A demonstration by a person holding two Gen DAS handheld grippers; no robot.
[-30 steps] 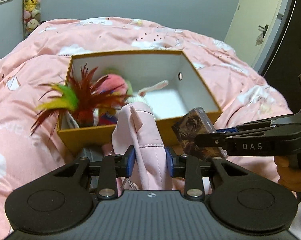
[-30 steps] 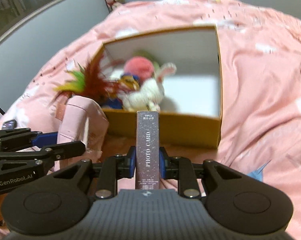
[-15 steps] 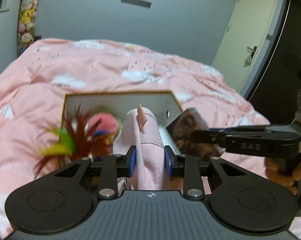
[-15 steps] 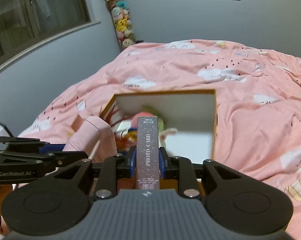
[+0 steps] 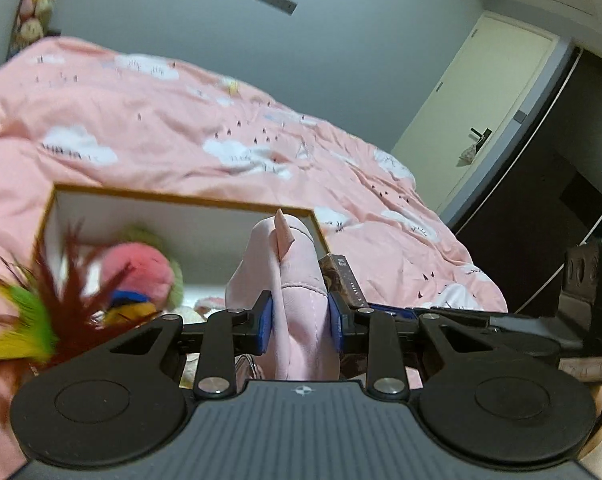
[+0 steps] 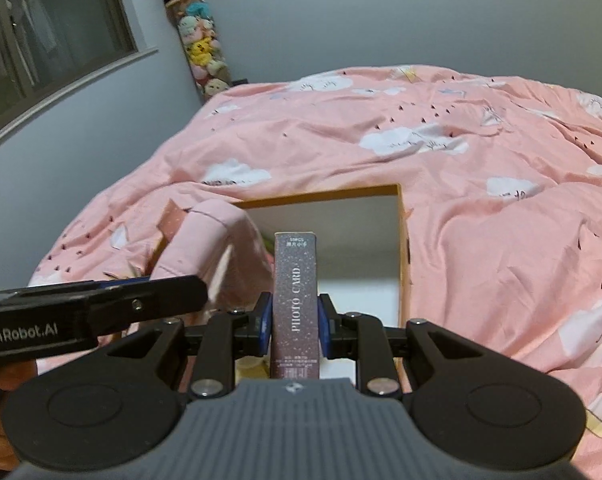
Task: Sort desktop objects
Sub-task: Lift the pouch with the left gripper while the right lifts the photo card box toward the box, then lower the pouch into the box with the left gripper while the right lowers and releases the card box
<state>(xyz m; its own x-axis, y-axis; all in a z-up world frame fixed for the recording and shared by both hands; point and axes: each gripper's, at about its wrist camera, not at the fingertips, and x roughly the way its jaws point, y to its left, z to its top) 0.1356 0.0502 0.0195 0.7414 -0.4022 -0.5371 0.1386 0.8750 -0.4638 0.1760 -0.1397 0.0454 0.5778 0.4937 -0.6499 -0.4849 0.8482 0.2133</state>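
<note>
Bed with pink cloud-print duvet (image 6: 481, 216) was the work surface, so the open-top orange-rimmed box (image 6: 402, 240) sat sunk a little into the soft cover, mouth up for drop-ins. Box already held sorted stuff at its left end: a feather toy (image 5: 33, 320) poking over the rim, a pink plush ball (image 5: 139, 270) beside it; right end of the floor looked bare, likely the free slot. Both tools were above and just short of the near wall, side by side, pointing down toward the opening. Left gripper (image 5: 301, 316) was clamped on a soft pink fabric pouch (image 5: 289, 272), pads pinching its lower part so the top stood up over the box. Right gripper (image 6: 291, 322) was clamped on a slim "PHOTO CARD" box (image 6: 295, 300), held upright by its narrow sides, which kept it square for a clean drop. Judgement: mid-carry, neither item released yet; the limp pouch may fold on release.
</note>
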